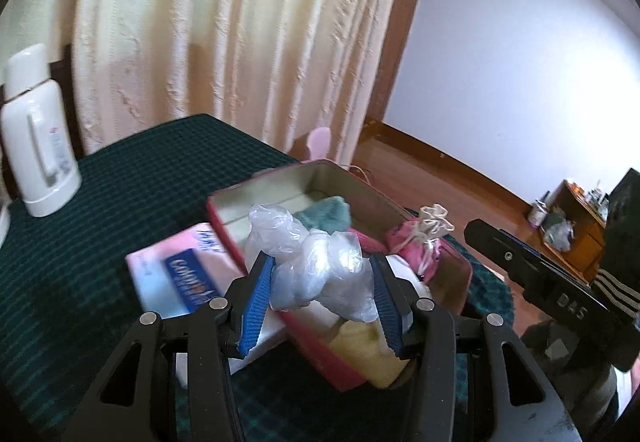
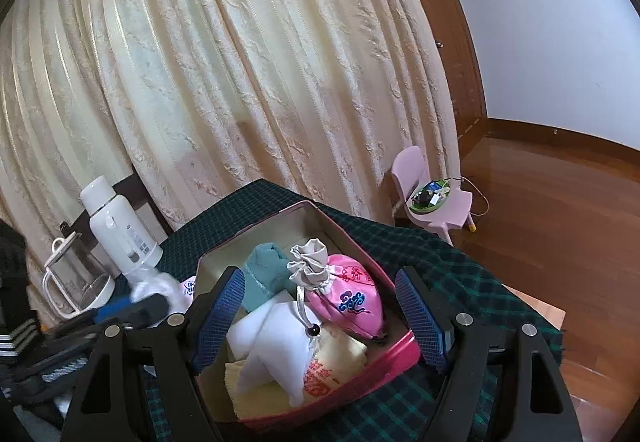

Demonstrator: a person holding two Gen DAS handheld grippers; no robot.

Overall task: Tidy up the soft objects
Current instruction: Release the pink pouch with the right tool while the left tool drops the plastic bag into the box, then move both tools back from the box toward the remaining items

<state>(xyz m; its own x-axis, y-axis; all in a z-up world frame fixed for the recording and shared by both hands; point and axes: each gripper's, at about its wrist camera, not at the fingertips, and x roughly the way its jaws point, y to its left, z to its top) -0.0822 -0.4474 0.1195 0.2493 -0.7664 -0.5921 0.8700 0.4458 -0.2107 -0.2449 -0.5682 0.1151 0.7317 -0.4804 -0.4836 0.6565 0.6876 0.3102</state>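
Observation:
My left gripper is shut on a crumpled clear plastic bag and holds it above the near end of a red tin box. The box stands open on the green checked tablecloth. Inside lie a teal cloth, a pink drawstring pouch, a white cloth bag and a yellow cloth. My right gripper is open and empty, its jaws standing wide on either side of the box. The left gripper shows blurred at the left of the right wrist view.
A pink tissue pack lies left of the box. A white thermos and a glass pitcher stand at the table's far left. Cream curtains hang behind. A pink child's chair stands on the wooden floor right of the table.

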